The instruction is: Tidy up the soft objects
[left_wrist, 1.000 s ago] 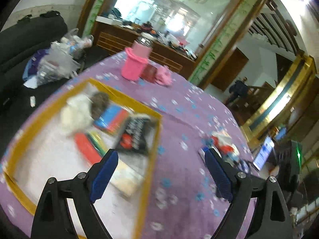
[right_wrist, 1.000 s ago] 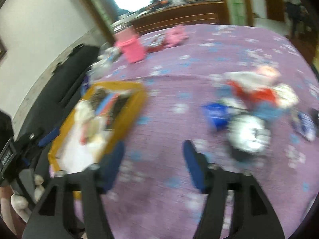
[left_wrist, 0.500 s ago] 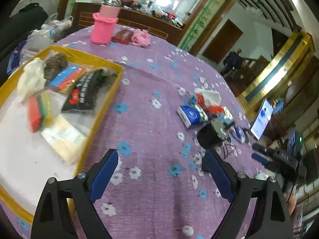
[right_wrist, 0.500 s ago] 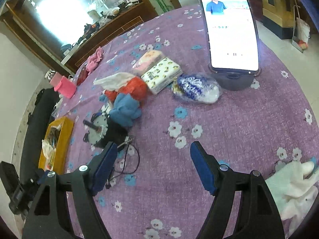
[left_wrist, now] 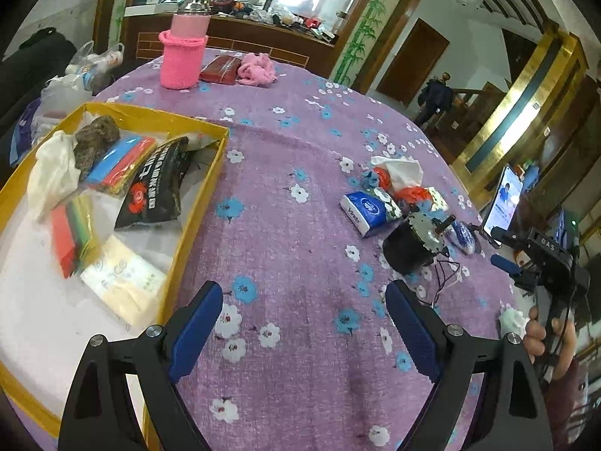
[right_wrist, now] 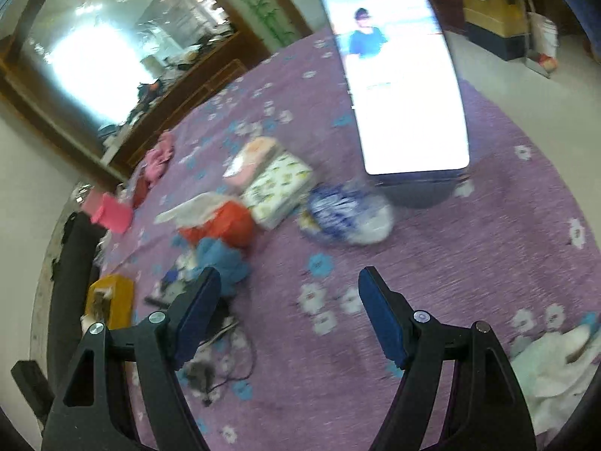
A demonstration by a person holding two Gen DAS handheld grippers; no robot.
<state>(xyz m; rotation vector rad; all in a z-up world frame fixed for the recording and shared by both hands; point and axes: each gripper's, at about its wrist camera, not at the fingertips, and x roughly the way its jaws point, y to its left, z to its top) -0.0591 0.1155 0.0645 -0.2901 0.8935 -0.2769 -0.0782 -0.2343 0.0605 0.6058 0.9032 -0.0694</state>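
Note:
A yellow tray at the left of the purple flowered table holds a black pouch, a white cloth, coloured packs and a tissue pack. A heap of soft things lies to the right: a blue tissue pack, a red and white cloth, a blue cloth, a patterned tissue pack and a blue-white bag. My left gripper is open and empty above the cloth, right of the tray. My right gripper is open and empty, just short of the heap.
A black motor with wires sits by the heap. A lit phone stands on a stand behind it. A pink knitted cup holder, a red wallet and a pink cloth are at the far edge. A white cloth lies at the right.
The left gripper swung right, off the tray and over the bare tablecloth. The right gripper swung right from the tray side and moved closer to the heap and the phone.

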